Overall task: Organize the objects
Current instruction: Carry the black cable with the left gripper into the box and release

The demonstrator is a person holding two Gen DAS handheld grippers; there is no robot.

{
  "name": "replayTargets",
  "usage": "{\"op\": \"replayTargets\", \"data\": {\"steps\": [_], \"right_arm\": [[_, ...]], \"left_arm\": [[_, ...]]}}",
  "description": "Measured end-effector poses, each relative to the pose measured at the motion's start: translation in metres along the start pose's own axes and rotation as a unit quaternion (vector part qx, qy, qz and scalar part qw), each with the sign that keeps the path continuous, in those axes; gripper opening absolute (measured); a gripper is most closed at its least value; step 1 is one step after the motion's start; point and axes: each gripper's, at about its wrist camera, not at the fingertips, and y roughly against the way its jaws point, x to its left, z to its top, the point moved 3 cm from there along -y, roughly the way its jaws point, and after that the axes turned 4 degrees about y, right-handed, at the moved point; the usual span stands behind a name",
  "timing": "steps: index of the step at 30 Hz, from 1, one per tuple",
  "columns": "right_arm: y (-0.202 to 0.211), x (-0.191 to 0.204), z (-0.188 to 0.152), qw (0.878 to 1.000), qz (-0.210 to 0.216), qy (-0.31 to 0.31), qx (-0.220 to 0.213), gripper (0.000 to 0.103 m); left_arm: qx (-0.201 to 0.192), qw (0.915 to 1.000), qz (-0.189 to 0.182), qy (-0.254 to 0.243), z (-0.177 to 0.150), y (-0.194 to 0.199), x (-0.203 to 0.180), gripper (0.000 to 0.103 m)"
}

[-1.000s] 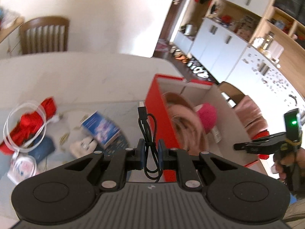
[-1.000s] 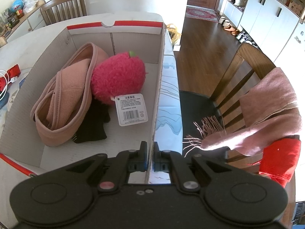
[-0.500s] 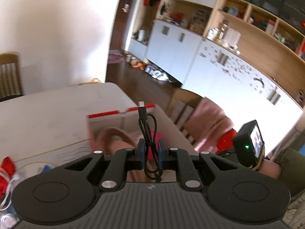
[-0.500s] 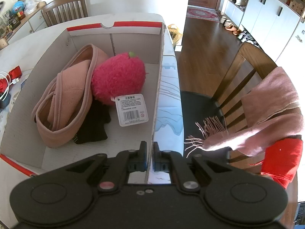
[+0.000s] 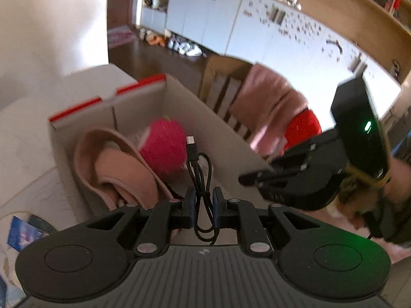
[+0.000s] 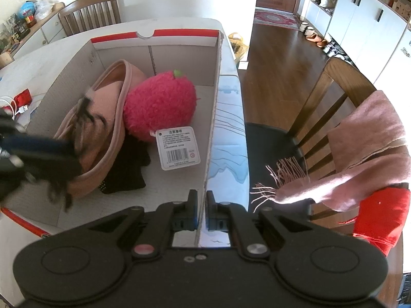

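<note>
Where the pink plush [image 6: 160,107] lies, its barcoded tag [image 6: 178,147] shows unreadable print.

From my right wrist view, the left gripper [image 6: 38,154] is a dark smear entering over the open red-trimmed cardboard box [image 6: 154,34], cut off by the left edge; its bundled black cable [image 6: 84,118] blurs against the pink padded band [image 6: 108,107] inside the box. A black cloth item [image 6: 125,169] lies half hidden under that band. I cannot read the white tag [image 6: 178,147] on the fuzzy magenta plush fruit [image 6: 159,102].
</note>
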Motion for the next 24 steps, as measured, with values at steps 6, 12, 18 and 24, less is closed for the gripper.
{"op": "replayTargets", "data": {"steps": [6,12,18,24], "right_arm": [[0.000,0.000,0.000,1.000,0.001,0.000,0.000,0.005],[0.000,0.000,0.000,1.000,0.002,-0.001,0.000,0.005],[0.000,-0.001,0.000,1.000,0.003,0.000,0.001,0.005],[0.000,-0.001,0.000,1.000,0.004,-0.002,0.002,0.005]], "left_arm": [[0.043,0.9990,-0.005,-0.012,-0.008,-0.031,-0.003,0.013],[0.074,0.9971,-0.011,-0.009,-0.014,-0.054,-0.003,0.013],[0.105,0.9945,-0.009,0.004,-0.016,-0.074,0.002,0.013],[0.123,0.9924,-0.005,0.012,-0.019,-0.088,0.005,0.013]]}}
